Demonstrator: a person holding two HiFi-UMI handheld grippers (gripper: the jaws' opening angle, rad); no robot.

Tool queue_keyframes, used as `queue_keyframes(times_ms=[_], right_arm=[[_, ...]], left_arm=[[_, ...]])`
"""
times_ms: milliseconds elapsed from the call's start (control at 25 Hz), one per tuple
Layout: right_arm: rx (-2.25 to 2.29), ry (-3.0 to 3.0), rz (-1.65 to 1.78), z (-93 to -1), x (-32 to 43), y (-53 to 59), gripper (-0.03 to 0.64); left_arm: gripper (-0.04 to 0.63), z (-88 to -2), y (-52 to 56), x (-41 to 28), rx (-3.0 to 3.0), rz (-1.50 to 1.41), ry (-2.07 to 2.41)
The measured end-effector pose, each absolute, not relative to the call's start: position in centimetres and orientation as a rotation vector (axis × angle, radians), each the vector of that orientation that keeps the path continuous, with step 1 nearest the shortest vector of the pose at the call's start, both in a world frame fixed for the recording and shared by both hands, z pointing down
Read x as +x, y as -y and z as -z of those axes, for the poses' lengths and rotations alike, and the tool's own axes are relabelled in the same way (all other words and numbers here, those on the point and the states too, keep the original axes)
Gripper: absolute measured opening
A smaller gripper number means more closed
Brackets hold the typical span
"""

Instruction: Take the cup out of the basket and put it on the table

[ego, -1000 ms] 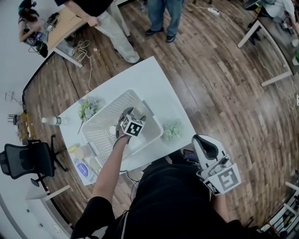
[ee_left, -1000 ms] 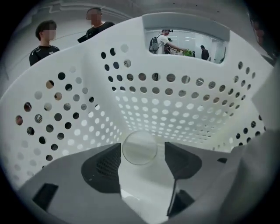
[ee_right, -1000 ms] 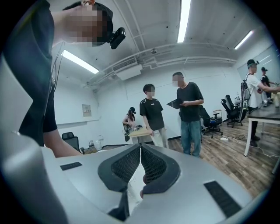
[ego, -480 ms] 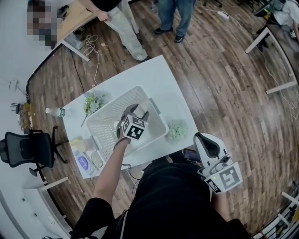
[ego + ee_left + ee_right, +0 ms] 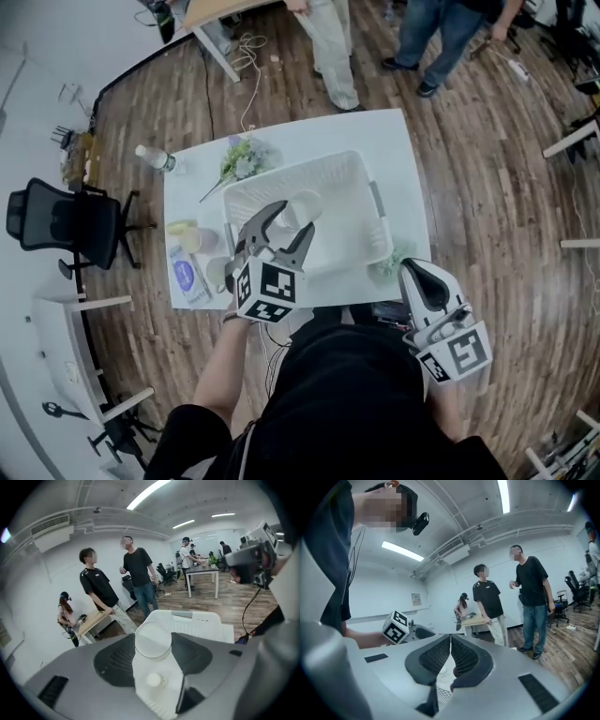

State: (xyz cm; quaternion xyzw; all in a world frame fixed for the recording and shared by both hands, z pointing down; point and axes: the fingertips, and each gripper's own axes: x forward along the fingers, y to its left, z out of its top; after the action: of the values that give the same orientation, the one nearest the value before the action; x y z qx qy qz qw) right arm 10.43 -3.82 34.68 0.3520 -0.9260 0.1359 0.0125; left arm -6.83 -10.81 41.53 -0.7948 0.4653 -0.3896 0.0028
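While the left tool (image 5: 291,220), jaws just closed on the white cup (image 5: 153,641), held it over the basket (image 5: 349,230) on the tabletop (image 5: 394,141), the right tool (image 5: 450,654) sat shut and empty, and the cup looked light, stiff and slick, best pinched mid-body.

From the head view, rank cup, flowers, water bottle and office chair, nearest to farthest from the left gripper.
1. cup, held in the left gripper
2. flowers, beside the basket
3. water bottle, table corner
4. office chair, far left
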Motion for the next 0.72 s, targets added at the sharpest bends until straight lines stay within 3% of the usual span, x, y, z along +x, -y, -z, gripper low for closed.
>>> queue_keyframes(times_ms=[360,720], right_arm=[[0.667,2.993,-0.414,-33.2,-0.9,3.8,0.026],[0.424,3.004,-0.406,-34.4,-7.7,1.9,0.026]], left_arm=[[0.244,-35.5,1.2,-22.1,-2.217,1.26,-1.994],[0.244,-44.0,-9.2,-28.9,-2.156,1.381,-2.418]])
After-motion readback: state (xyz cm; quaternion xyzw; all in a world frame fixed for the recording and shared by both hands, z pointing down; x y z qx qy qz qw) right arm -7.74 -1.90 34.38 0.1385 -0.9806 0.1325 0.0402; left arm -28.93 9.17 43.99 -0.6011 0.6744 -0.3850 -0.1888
